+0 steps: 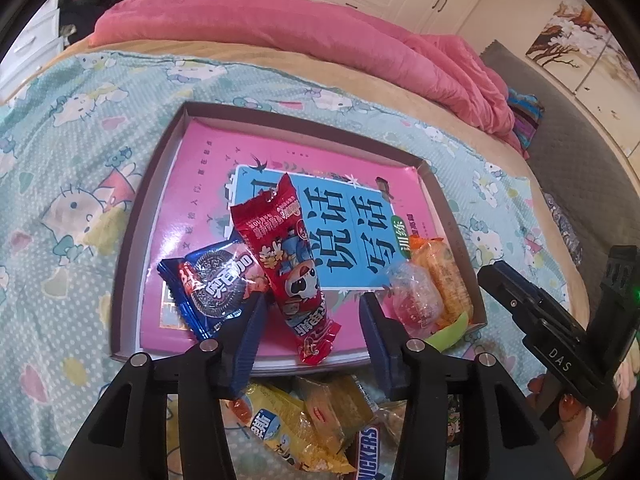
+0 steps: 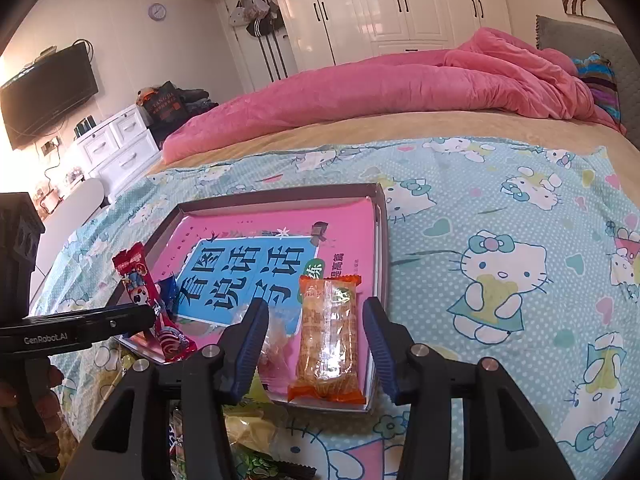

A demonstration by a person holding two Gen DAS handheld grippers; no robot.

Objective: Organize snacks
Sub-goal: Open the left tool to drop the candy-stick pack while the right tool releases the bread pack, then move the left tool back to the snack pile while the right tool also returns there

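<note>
A shallow box (image 1: 280, 114) lies on the bedsheet with a pink book (image 1: 208, 184) as its floor. On the book lie a blue Oreo packet (image 1: 216, 284), a long red snack packet (image 1: 288, 264), a clear-wrapped candy (image 1: 416, 292) and an orange-ended cake packet (image 1: 444, 276). My left gripper (image 1: 312, 300) stands open over the box's near edge, its fingers either side of the red packet. My right gripper (image 2: 315, 306) is open around the cake packet (image 2: 328, 340), with gaps on both sides. The red packet (image 2: 148, 300) lies at the box's left.
Loose snacks lie on the sheet under the left gripper: a yellow packet (image 1: 288, 428) and a Snickers bar (image 1: 366, 456). A pink duvet (image 2: 400, 84) is bunched at the far side of the bed. White drawers (image 2: 116, 148) and a wall TV (image 2: 48, 96) stand at left.
</note>
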